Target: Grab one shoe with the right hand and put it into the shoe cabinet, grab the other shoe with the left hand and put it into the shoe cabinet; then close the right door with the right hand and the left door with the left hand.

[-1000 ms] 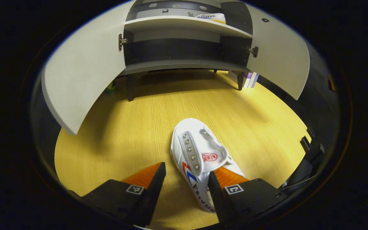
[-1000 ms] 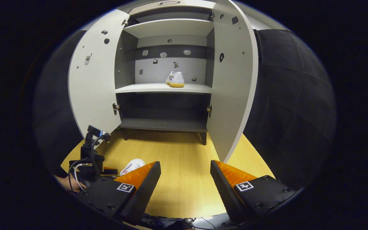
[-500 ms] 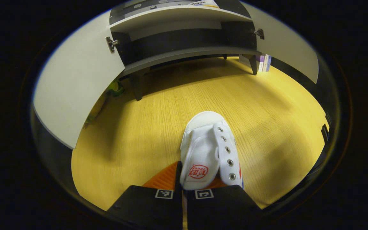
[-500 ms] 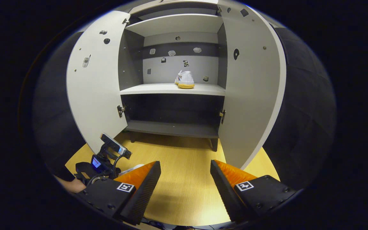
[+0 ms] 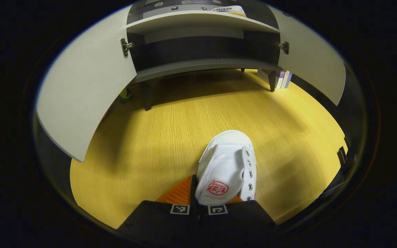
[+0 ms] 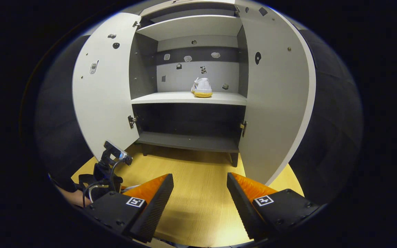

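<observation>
A white canvas shoe (image 5: 227, 165) with a red tongue logo is pinched at its tongue by my left gripper (image 5: 198, 201), toe pointing toward the cabinet, over the yellow wooden floor (image 5: 171, 131). The grey shoe cabinet (image 6: 188, 100) stands ahead with both doors open: left door (image 6: 103, 89), right door (image 6: 274, 93). The other white shoe (image 6: 202, 86) rests on the middle shelf, also seen as the shelved shoe (image 5: 227, 9) at the top of the left gripper view. My right gripper (image 6: 200, 193) hangs open above the floor, nothing between its fingers. The left gripper (image 6: 107, 172) and the hand holding it show at lower left.
Both open doors (image 5: 81, 89) flank the approach to the cabinet. A few books (image 5: 283, 78) lean by the cabinet's right leg and a small green object (image 5: 126, 95) lies near its left leg. The lower shelf (image 6: 188, 141) is dark and bare.
My left gripper closed on the shoe, turned it toe-forward and has lifted it a little. The right gripper stayed open, drifting slightly.
</observation>
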Tool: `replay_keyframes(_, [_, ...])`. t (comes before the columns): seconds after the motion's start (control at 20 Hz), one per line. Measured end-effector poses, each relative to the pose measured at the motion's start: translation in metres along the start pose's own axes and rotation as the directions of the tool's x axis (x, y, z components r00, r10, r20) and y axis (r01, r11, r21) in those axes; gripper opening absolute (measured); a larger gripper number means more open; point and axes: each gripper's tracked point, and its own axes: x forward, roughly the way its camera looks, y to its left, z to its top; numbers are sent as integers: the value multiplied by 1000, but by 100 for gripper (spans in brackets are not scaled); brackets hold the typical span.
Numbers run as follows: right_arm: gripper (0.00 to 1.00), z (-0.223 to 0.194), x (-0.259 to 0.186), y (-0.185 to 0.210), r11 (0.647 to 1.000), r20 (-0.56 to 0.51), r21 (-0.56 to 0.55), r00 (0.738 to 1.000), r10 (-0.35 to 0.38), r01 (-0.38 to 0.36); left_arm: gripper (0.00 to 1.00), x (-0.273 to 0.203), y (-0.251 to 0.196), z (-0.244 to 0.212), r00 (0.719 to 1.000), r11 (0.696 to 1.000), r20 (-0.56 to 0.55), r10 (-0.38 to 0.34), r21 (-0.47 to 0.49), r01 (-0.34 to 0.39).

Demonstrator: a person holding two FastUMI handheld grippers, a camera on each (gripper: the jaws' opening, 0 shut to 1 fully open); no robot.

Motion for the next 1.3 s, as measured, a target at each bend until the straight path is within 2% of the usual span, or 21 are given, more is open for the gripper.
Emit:
replay_keyframes(0.2, [99, 3, 0, -6, 1000, 8, 10, 1000, -10, 10, 5, -29, -3, 45, 997, 999, 81, -5, -38, 8])
replay_keyframes(0.45, [99, 6, -3, -17, 1000, 32, 8, 999, -26, 26, 5, -78, 0, 127, 979, 999, 203, 3, -53, 8])
replay_keyframes(0.8, [99, 9, -8, -31, 1000, 88, 0, 996, -29, 29, 5, -123, 20, 245, 947, 996, 312, 74, -68, -55])
replay_keyframes(1.05, [99, 8, -9, -33, 1000, 119, 27, 993, 11, -14, 5, -125, 32, 321, 924, 996, 372, 88, -49, -75])
replay_keyframes(1.3, [98, 10, -12, -44, 1000, 147, 15, 989, 22, -25, 5, -115, 58, 395, 904, 990, 404, 138, -86, -113])
